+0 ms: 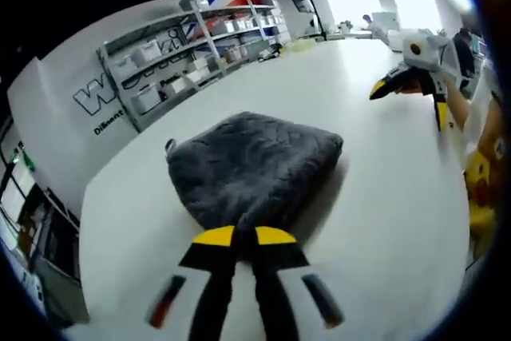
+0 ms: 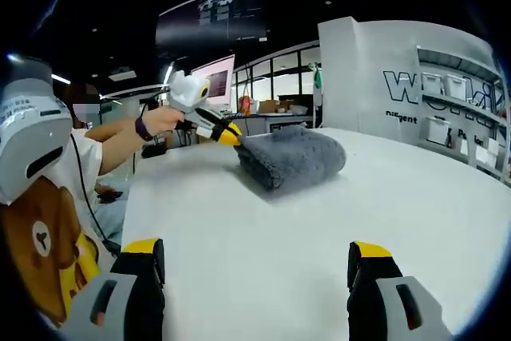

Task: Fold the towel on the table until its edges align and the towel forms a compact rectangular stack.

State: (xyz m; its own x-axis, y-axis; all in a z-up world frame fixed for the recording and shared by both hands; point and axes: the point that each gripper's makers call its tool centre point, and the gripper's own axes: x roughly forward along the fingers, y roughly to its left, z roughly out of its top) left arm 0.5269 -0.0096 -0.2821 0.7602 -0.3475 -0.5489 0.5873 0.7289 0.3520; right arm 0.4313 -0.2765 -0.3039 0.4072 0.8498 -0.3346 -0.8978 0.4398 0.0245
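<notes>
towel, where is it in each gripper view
Left gripper view: the grey towel lies folded at centre, just above that view's own jaws.
Right gripper view: it sits above centre, with the left gripper at its left edge.
Shared landmark: the white wall with dark lettering.

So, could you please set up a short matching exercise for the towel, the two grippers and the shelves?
Things:
1. towel
2. left gripper
3. right gripper
4. shelves

States:
A. open, over bare table
B. along the wall, holding bins
C. folded, grey, on the white table
D. shut at the towel's edge

Pairs: 1-C, 2-D, 3-A, 4-B
</notes>
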